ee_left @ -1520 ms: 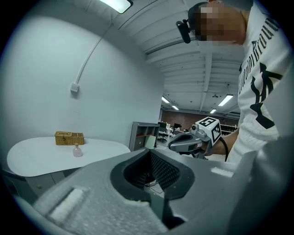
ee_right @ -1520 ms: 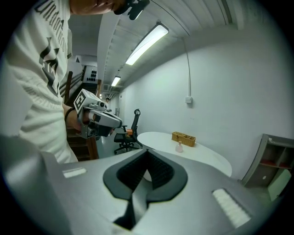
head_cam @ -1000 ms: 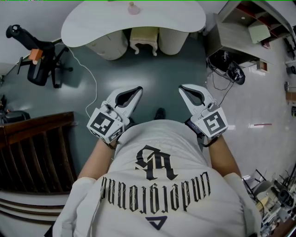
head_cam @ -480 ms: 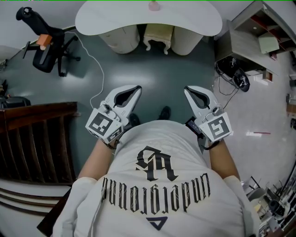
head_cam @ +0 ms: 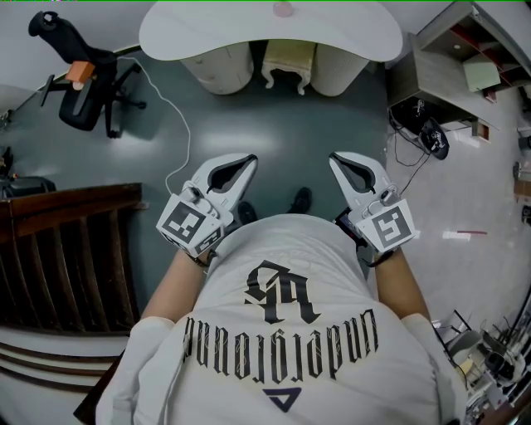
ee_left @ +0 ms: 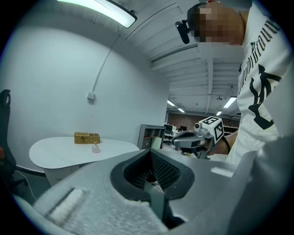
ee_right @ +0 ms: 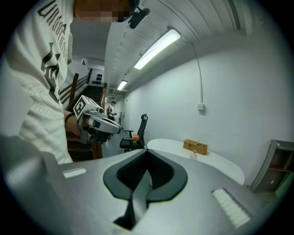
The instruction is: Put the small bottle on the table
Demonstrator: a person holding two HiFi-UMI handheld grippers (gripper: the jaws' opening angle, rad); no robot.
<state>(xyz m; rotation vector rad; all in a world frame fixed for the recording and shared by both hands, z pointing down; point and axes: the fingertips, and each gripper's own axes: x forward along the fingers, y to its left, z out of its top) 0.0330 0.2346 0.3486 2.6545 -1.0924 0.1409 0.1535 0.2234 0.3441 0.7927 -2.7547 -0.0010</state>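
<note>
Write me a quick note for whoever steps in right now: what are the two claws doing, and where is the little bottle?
Left gripper: shut, nothing between its jaws, held out in front of the person's waist.
Right gripper: shut and empty as well, level with the left.
Small bottle: upright on the white table across the floor, close to a wooden box, far from both grippers.
Done: the bottle already stands on the table.
Left: probably nothing for the bottle itself; if it must be handled again, walk up to the table first.
</note>
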